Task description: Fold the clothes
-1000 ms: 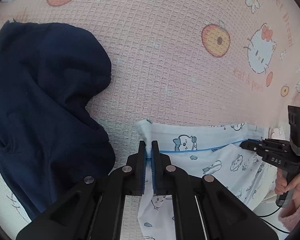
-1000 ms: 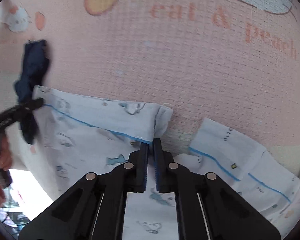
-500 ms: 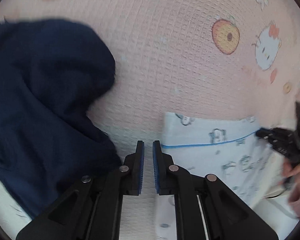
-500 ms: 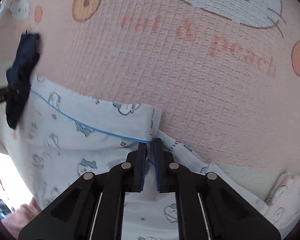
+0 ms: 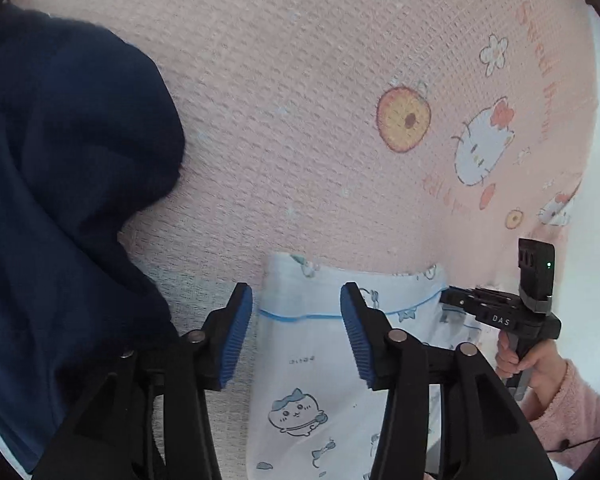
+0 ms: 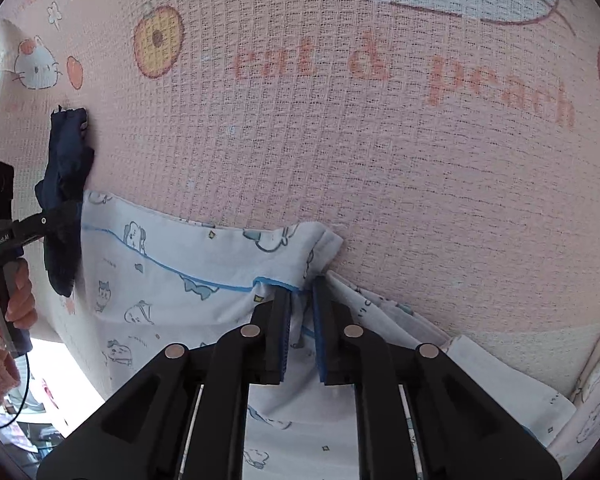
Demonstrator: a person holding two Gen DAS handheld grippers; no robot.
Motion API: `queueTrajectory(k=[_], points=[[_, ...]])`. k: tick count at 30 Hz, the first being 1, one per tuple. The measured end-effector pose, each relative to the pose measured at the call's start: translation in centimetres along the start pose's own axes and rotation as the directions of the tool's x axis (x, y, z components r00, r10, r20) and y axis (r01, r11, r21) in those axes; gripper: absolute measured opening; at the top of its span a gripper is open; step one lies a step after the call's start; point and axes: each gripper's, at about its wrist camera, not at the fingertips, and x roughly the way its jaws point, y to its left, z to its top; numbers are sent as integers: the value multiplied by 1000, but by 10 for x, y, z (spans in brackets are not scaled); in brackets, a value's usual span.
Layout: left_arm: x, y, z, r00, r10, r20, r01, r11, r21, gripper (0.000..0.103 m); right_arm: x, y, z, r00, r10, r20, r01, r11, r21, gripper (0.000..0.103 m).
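Spread on a pink waffle-weave cartoon-print blanket (image 5: 300,100): a white, blue-piped cartoon-print garment (image 5: 304,380), lower part cut off. Left gripper (image 5: 296,336) jaws opening, cloth below, pads clear. Right gripper (image 6: 301,334) clamped on a fold, seemingly the corner. Crumpled dark navy garment (image 5: 60,220) large only in left view.

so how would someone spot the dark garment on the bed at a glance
Start from the pink blanket printed with cartoon cats and peaches. On it, beside the pale blue printed garment, lies the navy garment, bunched in a rumpled heap. It is the only plain, dark fabric there; everything else is pastel and patterned.
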Motion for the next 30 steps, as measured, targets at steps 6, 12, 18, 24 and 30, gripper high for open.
queueTrajectory(k=[6, 12, 18, 24, 30], points=[[1, -19, 15, 989, 147, 14, -147, 983, 106, 4, 7, -6, -2, 1000, 19, 13, -19, 1000, -5, 6], [-34, -22, 17, 961, 256, 102, -269, 952, 148, 4, -12, -3, 6, 993, 45, 113, -34, 995, -99, 4], [-19, -17, 28, 924, 381, 44, -383, 915, 126, 18, -8, -51, 9, 995, 36, 97, -40, 999, 33, 12], [-49, -67, 3, 916, 354, 189, -385, 908, 167, 35, -76, -86, -30, 978, 55, 202, -83, 987, 136, 32], [14, -94, -29, 945, 327, 16, -316, 897, 309, 35, -93, -93, -69, 984, 73, 164, -114, 958, 261, 45]])
